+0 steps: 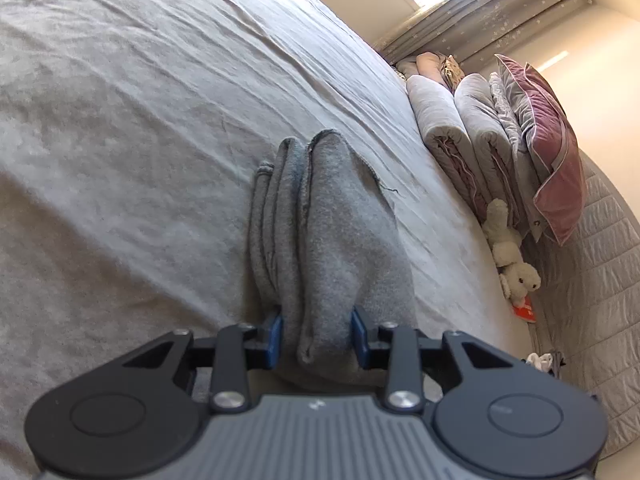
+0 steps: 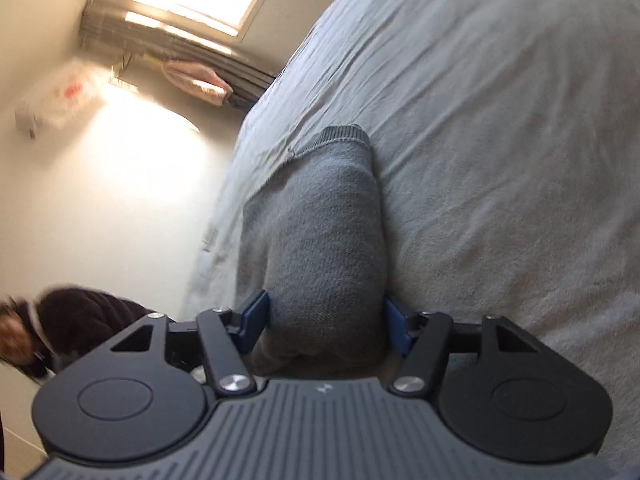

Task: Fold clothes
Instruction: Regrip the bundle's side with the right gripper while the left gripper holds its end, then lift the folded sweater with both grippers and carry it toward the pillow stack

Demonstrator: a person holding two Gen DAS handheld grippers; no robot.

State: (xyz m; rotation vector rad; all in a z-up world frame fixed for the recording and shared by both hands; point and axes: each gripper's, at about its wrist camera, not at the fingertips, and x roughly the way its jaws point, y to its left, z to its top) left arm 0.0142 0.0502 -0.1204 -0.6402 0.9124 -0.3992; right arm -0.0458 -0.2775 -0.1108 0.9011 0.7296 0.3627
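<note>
Garment: a grey knit garment (image 1: 320, 232), bunched in several layers, hung from both tools over the bed (image 1: 120, 120); whether its far end touched the sheet I could not tell.
Handling: I judged it soft, limp and light, with a fuzzy surface that would not slip readily; the layers would sag and slide apart unless pinched through all of them.
Hold: I judged the thick folded edges and the ribbed hem (image 2: 344, 136) the safest places to grip.
Left gripper (image 1: 318, 336): its blue fingers (image 1: 275, 334) pinched a stack of folds between them, the tool pointing along the cloth.
Right gripper (image 2: 326, 326): its fingers (image 2: 256, 320) clamped a rounded wad of the same garment, the tool rolled sideways.
Surroundings: folded bedding (image 1: 460, 128), a pink cushion (image 1: 548, 152) and a plush toy (image 1: 512, 256) lay at the headboard end, well apart.
</note>
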